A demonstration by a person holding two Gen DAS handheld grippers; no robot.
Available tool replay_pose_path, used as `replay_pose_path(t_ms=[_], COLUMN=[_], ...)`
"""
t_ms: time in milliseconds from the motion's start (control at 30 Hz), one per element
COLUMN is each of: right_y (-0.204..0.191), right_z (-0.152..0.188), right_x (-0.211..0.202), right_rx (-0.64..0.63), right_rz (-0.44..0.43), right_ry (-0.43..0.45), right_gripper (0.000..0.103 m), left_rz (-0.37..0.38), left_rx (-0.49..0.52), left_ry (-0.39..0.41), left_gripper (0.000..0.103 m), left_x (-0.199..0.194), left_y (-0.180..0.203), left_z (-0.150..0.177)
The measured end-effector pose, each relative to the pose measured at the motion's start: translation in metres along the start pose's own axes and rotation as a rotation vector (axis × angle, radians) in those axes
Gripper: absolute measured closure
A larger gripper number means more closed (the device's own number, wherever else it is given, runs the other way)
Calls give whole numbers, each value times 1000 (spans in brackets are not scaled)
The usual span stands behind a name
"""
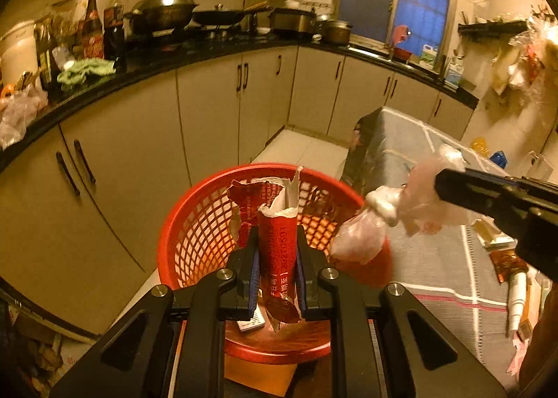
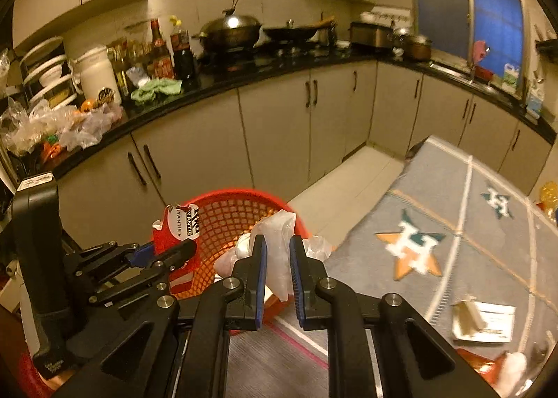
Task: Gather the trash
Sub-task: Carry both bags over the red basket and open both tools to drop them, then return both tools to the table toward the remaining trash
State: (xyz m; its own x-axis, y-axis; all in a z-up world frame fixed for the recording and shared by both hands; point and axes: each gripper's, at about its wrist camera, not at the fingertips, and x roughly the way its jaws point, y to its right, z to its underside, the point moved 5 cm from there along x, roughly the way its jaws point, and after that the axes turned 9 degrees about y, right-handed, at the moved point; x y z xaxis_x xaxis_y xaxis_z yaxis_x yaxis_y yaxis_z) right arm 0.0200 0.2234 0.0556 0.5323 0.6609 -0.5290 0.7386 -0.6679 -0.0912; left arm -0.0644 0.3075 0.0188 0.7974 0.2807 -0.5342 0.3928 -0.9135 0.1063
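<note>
You are holding a torn red wrapper (image 1: 277,255) in your left claw (image 1: 277,279) above the red basket (image 1: 195,223), while your right claw (image 2: 278,269) is pinching a knotted translucent bag (image 2: 277,248) over its rim.

basket (image 1: 195,230) left of table (image 1: 443,258) | counter (image 1: 209,49) behind
</note>
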Motion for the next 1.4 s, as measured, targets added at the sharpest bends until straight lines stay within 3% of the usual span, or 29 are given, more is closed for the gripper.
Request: replay_pose_path(t_ms=[267, 300, 400, 567, 633, 700, 733, 1000, 1133, 1267, 1400], right_y=[2, 4, 10, 11, 16, 23, 27, 68, 97, 122, 145], right_z=[10, 9, 5, -4, -7, -10, -11, 11, 29, 49, 70], right_x=[31, 29, 18, 0, -15, -34, -44, -100, -127, -144, -174], right_rx=[44, 50, 55, 57, 53, 25, 2, -37, 42, 74, 39], right_rz=[-19, -20, -13, -9, 27, 129, 179, 431, 454, 480, 639], right_ry=[-64, -59, -30, 12, 48, 107, 137, 190, 205, 151, 114], right_gripper=[81, 78, 69, 59, 48, 16, 13, 12, 12, 13, 18], left_rz=[-16, -17, -29, -55, -75, -87, -88, -15, 26, 65, 97], left_rx=[-17, -18, -18, -18, -12, -2, 0, 61, 92, 125, 168], left_ry=[-37, -37, -22, -8, 4, 26, 36, 71, 63, 53, 48], left_gripper=[87, 84, 63, 56, 46, 37, 36, 35, 35, 35, 35], left_x=[19, 19, 17, 11, 6, -1, -5, -26, -30, -35, -40], left_y=[-13, -14, -15, -12, -11, -6, -3, 46, 75, 102, 132], left_z=[8, 9, 7, 4, 2, -1, -3, -2, 3, 10, 17])
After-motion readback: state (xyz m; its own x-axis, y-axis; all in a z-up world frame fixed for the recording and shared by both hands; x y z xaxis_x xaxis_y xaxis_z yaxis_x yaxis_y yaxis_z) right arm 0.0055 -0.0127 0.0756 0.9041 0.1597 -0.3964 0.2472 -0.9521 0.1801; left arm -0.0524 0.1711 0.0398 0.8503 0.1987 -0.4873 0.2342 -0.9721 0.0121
